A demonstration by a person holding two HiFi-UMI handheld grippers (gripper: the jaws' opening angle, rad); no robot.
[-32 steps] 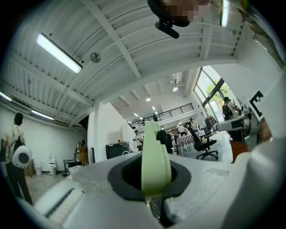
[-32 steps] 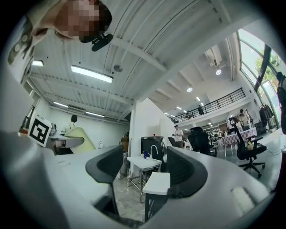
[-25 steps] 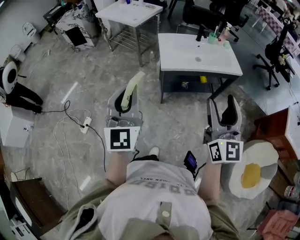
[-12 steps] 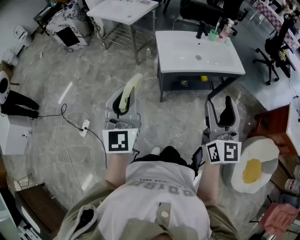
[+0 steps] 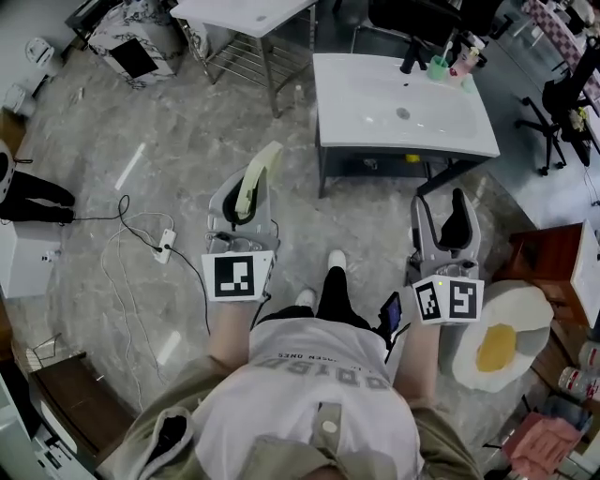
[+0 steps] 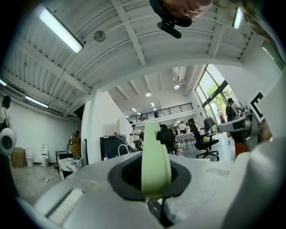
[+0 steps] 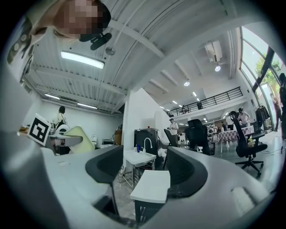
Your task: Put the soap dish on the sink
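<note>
In the head view my left gripper (image 5: 246,192) is shut on a pale green soap dish (image 5: 256,176), which sticks up edge-on out of the jaws. The left gripper view shows the soap dish (image 6: 154,159) pinched upright between the dark pads of the left gripper (image 6: 154,176). My right gripper (image 5: 446,210) stands open with nothing in it. The white sink (image 5: 375,112) on its dark frame stands ahead across bare floor, beyond both grippers. In the right gripper view the sink (image 7: 152,185) shows through the gap of the right gripper (image 7: 143,167).
A black faucet (image 5: 412,58) and a green cup (image 5: 438,67) stand at the sink's far edge. A second white table (image 5: 246,11) is at the back left. A power strip with cables (image 5: 165,247) lies on the floor at left. A fried-egg-shaped mat (image 5: 497,345) lies at right.
The person has stepped forward toward the sink, one foot now ahead. Both grippers have travelled along with the body. The soap dish stays in the left jaws, and the right jaws stay open.
</note>
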